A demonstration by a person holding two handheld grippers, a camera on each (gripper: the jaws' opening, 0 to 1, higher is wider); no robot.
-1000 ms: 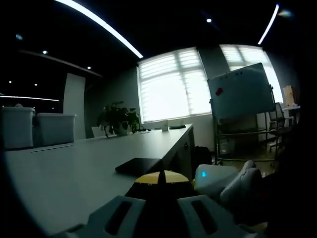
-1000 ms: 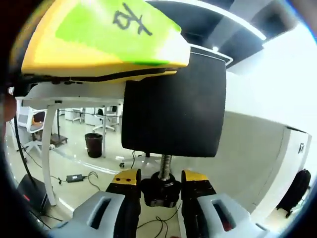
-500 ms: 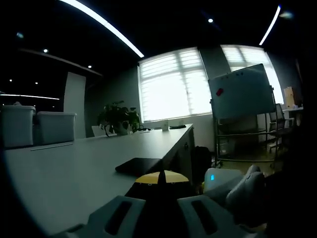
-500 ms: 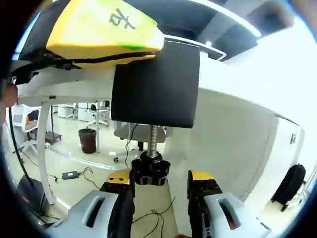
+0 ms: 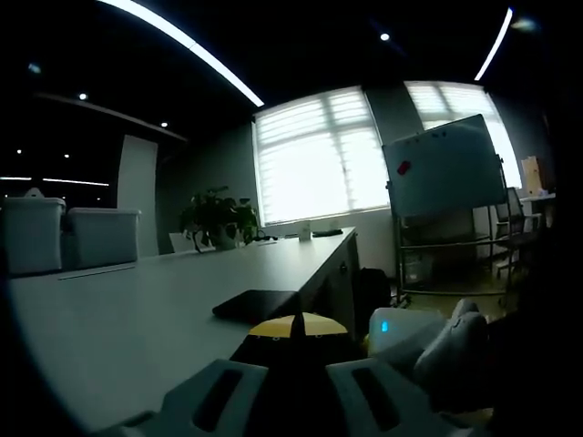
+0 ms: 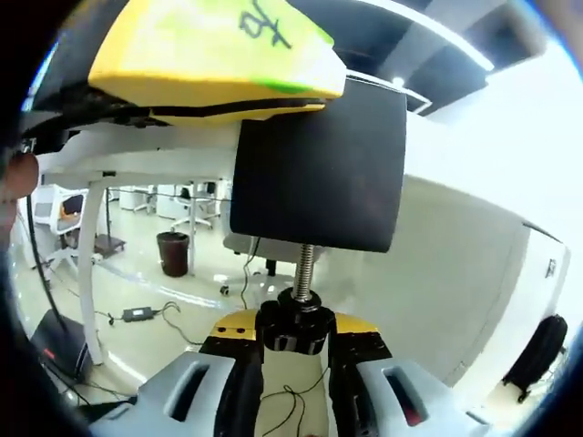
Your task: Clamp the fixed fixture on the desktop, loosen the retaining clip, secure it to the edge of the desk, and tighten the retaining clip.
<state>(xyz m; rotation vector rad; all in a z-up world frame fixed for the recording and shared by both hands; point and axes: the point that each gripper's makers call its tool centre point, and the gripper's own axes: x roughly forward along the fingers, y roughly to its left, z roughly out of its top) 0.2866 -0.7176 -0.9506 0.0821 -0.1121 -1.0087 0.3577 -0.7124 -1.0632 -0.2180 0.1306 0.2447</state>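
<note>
Since half a second ago the right hand-held gripper (image 6: pixel 293 357) has drawn its jaws in: they stood apart on either side of the black lobed knob (image 6: pixel 293 326), and now their yellow-capped tips press against it from both sides. The threaded screw (image 6: pixel 304 267) shows a shorter bare length than it did then, much as a second ago. In the left gripper view little has changed.

The knob sits at the lower end of that ribbed metal screw, which runs up to a flat, matte black, roughly square clamp plate (image 6: pixel 319 169). Above the plate lies a glossy yellow wedge-shaped body (image 6: pixel 209 59) with a green label bearing a handwritten mark — its upper part is cut off by the edge of the view. How plate and wedge join is hidden. The white tabletop edge (image 6: pixel 137 138) runs just under the wedge.

The left hand-held gripper (image 5: pixel 293 382) has its pale grey jaws close together over something dark with a yellow tip (image 5: pixel 297 325); the scene is dim, and whether they grip it I cannot tell. Beyond stretches the smooth pale tabletop (image 5: pixel 137 309) with a flat dark rectangular object (image 5: pixel 255 304) — too shadowed to identify. The other gripper's rounded white housing (image 5: pixel 428 337), with a small blue light, comes in at lower right.
</note>
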